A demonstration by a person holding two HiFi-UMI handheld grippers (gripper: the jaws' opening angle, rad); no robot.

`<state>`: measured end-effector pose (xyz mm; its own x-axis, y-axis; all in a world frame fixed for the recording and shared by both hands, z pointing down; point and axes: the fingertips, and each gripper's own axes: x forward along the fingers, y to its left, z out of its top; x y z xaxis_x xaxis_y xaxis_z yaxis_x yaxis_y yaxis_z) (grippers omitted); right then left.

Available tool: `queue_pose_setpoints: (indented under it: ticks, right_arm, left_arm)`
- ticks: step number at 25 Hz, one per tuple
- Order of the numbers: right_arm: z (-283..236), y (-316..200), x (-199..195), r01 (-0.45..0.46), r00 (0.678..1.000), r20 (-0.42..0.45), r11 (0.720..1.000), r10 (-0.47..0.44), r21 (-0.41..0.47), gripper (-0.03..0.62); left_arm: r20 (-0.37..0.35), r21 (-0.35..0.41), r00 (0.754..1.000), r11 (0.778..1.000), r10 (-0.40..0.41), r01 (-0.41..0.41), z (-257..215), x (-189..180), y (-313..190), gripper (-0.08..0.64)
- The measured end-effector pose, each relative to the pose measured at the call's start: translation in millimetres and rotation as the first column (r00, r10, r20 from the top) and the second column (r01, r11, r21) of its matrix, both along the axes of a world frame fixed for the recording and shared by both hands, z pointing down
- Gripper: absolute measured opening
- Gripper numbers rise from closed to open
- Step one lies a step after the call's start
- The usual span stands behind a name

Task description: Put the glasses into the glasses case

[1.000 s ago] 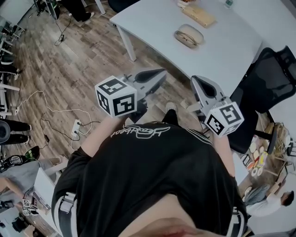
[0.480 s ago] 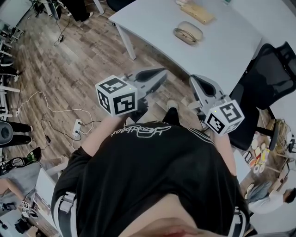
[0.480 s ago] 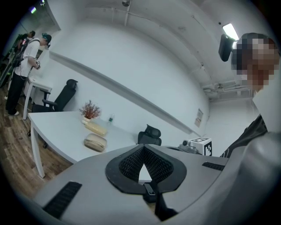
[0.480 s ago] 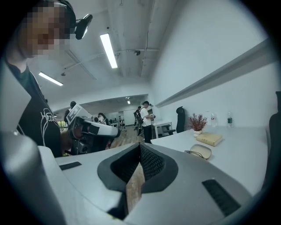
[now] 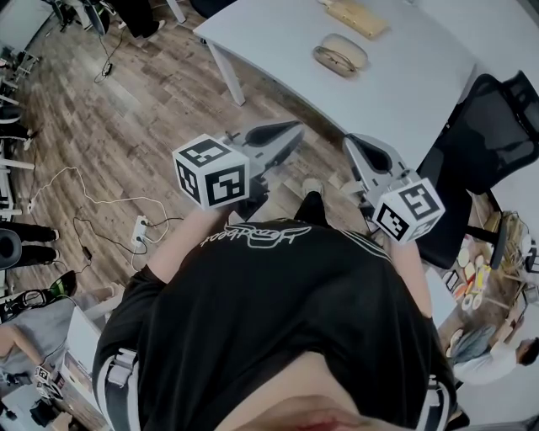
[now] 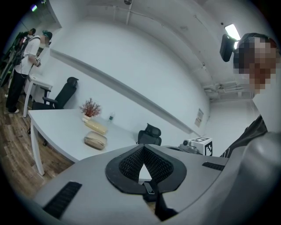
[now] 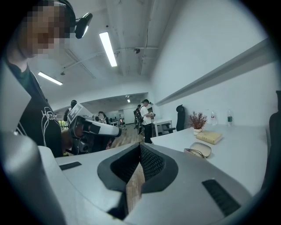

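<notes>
The glasses case [image 5: 341, 55] lies on the white tabletop [image 5: 404, 93], well apart from both grippers, with a tan block [image 5: 358, 17] farther back. A thin dark line runs along the case's near edge. It may be the glasses [image 5: 329, 61] resting against it, or only the seam of the case; at this size I cannot tell which. So the scene fits either glasses waiting beside the case or a case already closed over them.

The left gripper [image 5: 290, 131] and right gripper [image 5: 358, 143] are held close to the person's chest, over the wooden floor and short of the table edge. Each gripper's own view shows its fingers [image 6: 131, 160] meeting at the tips with nothing between them, and the right's [image 7: 149, 163] look the same.

Any reach from here has to cross the table's edge, so both grippers should stay level and clear of the black chair [image 5: 484, 135] on the right. A look at the case from close up would settle how it lies before anything is pinched.
</notes>
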<state>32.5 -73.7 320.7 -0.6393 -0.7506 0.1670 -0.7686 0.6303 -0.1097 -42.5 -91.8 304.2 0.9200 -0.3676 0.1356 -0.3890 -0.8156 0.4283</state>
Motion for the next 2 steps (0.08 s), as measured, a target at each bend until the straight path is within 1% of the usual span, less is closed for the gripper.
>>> queue_pose_setpoints:
  ticks: [2]
  right_arm:
    - [1.2, -0.8, 0.3, -0.002, 1.0, 0.004, 1.0, 0.002, -0.001, 0.009]
  left_arm:
    - [0.001, -0.001, 1.0, 1.0, -0.002, 0.002, 1.2, -0.1, -1.0, 0.008]
